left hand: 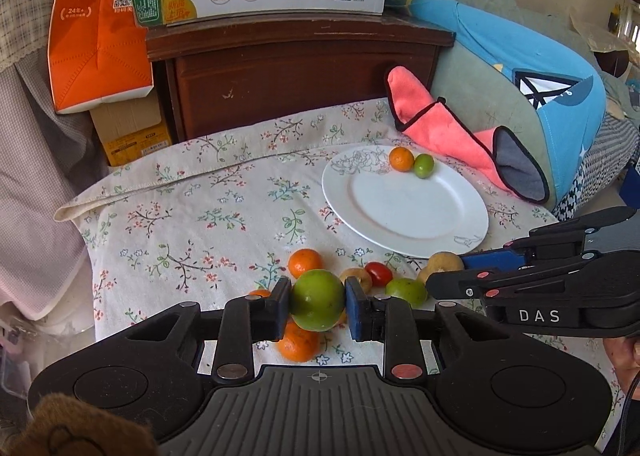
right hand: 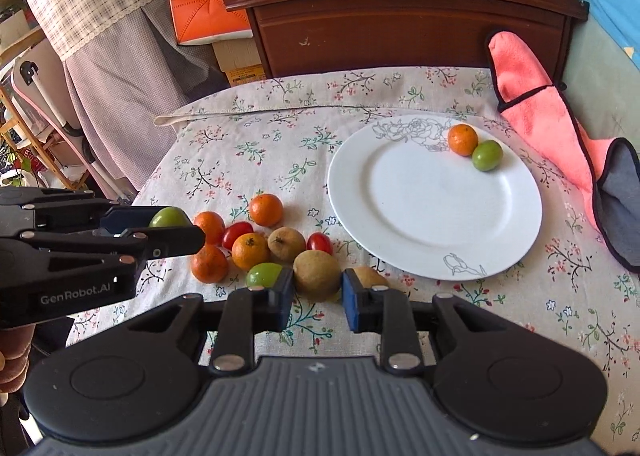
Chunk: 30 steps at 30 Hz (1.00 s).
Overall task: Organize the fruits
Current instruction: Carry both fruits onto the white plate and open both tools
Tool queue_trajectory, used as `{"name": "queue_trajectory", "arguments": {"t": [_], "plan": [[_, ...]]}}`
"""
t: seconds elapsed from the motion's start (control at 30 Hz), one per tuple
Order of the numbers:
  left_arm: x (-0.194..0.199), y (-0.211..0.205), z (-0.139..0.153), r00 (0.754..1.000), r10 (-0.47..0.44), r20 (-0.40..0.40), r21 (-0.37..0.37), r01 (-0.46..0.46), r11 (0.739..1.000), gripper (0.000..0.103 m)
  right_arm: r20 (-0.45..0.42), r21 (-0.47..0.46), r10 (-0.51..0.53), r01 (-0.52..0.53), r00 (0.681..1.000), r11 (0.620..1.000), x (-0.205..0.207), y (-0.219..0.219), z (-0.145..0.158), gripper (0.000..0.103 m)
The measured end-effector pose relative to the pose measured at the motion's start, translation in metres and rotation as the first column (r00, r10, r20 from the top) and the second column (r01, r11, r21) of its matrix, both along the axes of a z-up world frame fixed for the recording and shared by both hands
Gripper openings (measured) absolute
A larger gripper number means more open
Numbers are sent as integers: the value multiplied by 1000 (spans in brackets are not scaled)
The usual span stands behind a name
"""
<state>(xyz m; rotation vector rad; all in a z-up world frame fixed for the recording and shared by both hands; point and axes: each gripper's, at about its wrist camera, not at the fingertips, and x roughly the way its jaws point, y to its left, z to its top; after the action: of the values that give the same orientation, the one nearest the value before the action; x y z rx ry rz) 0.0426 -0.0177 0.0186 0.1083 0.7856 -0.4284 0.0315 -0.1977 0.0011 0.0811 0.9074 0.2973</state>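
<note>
My left gripper is shut on a green fruit and holds it above the fruit pile; it also shows in the right wrist view. My right gripper is open, its jaws on either side of a brown fruit lying on the cloth, not closed on it. The white plate holds an orange and a green fruit at its far rim. Several oranges, cherry tomatoes, brown fruits and another green fruit lie left of the plate.
A floral cloth covers the table. A pink towel lies to the plate's right. A dark wooden cabinet with a milk carton box stands behind. An orange bag stands at the back left.
</note>
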Motion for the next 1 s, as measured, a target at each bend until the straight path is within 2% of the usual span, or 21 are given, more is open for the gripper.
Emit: {"name": "queue_trajectory", "arguments": {"t": [0.33, 0.47, 0.73, 1.0], "plan": [[26, -25, 32, 995, -76, 72, 1, 76, 997, 26, 69, 36, -97, 95, 993, 995, 8, -23, 27, 26], [42, -35, 37, 993, -94, 75, -20, 95, 995, 26, 97, 46, -146, 142, 985, 989, 15, -37, 36, 26], [78, -53, 25, 996, -83, 45, -74, 86, 994, 26, 91, 43, -255, 252, 963, 967, 38, -68, 33, 26], [109, -70, -10, 997, -80, -7, -102, 78, 992, 26, 9, 58, -336, 335, 942, 941, 58, -86, 5, 26]]}}
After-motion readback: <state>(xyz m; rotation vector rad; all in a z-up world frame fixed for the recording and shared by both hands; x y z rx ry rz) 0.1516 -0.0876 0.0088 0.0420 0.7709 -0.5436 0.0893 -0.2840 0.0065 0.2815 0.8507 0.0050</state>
